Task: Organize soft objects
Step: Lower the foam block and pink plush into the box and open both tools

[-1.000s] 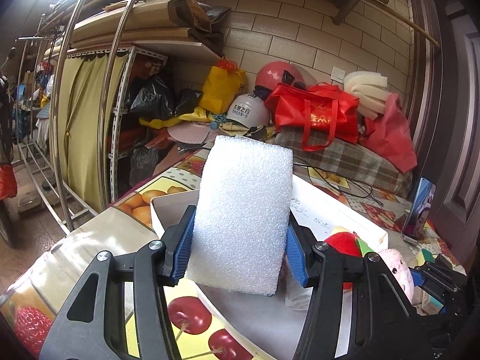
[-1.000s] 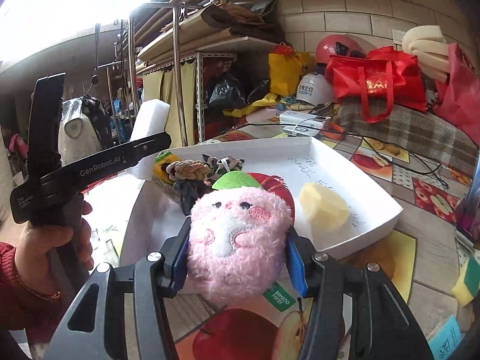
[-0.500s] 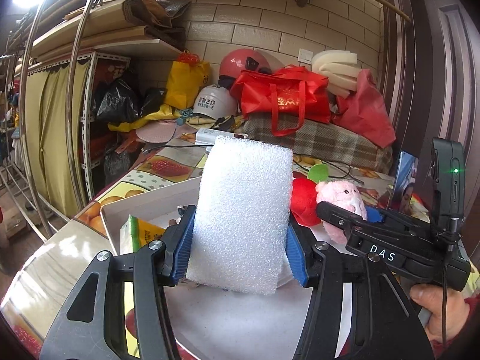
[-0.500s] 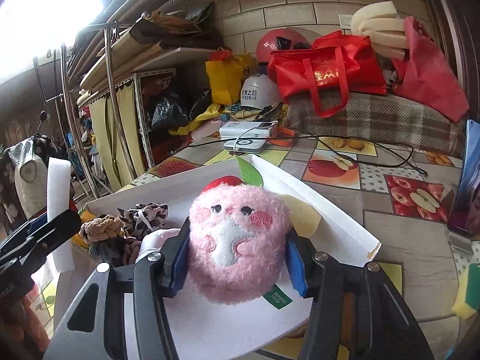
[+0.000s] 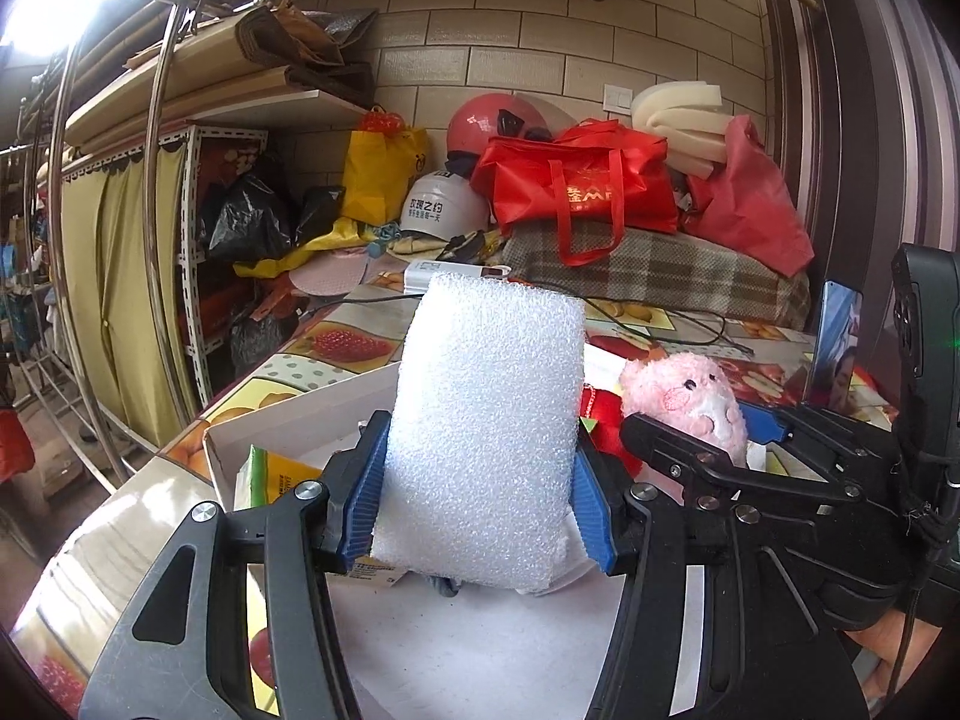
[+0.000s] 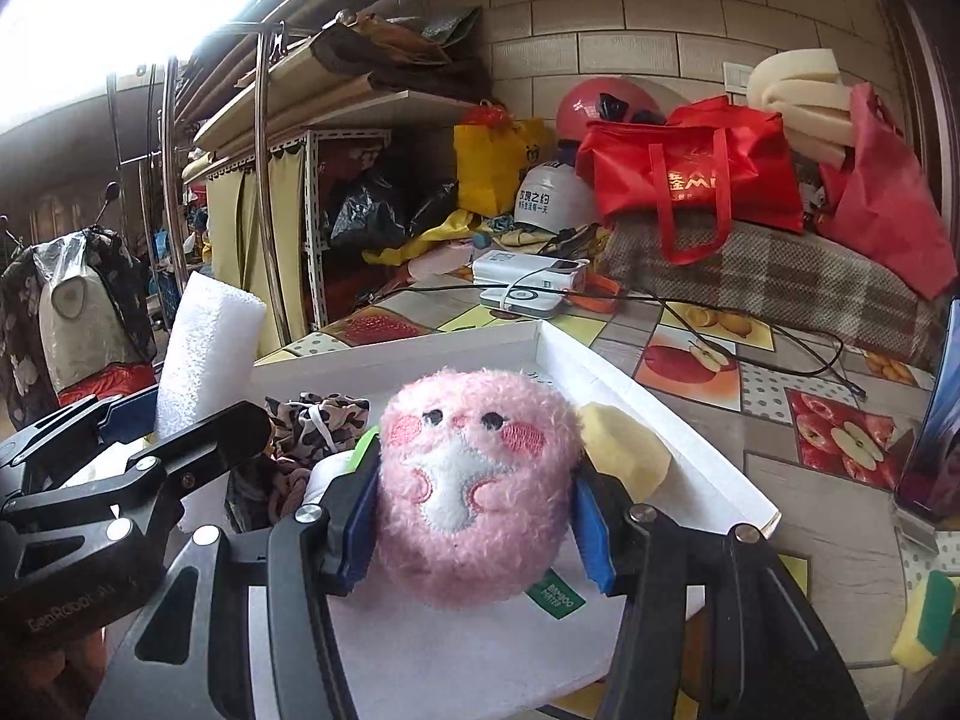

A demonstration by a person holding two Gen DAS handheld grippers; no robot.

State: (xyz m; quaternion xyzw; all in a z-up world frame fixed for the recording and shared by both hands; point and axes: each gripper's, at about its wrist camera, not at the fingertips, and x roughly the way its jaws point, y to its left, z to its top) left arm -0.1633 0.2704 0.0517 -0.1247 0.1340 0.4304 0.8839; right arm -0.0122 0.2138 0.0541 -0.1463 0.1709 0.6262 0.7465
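My left gripper [image 5: 474,516] is shut on a white foam block [image 5: 486,420], held upright between its blue pads over the near end of the white tray [image 5: 300,414]. Right beside it, my right gripper [image 6: 474,516] is shut on a round pink plush toy [image 6: 474,480], also above the tray [image 6: 660,408]. In the tray lie a yellow sponge piece [image 6: 624,450], leopard-print scrunchies [image 6: 318,420] and a red plush [image 5: 600,414]. From the right wrist view, the foam block [image 6: 204,354] stands in the left gripper [image 6: 156,420] at the left.
A phone [image 6: 936,420] stands propped at the table's right edge. A yellow-green sponge [image 6: 924,618] lies near the front right corner. Behind the tray are a white power bank [image 6: 528,276] with cables, a plaid blanket [image 6: 780,288], red bags and helmets.
Both grippers have drawn together over the tray. The right gripper with the pink plush now sits close beside the foam block. Neither grip has changed.
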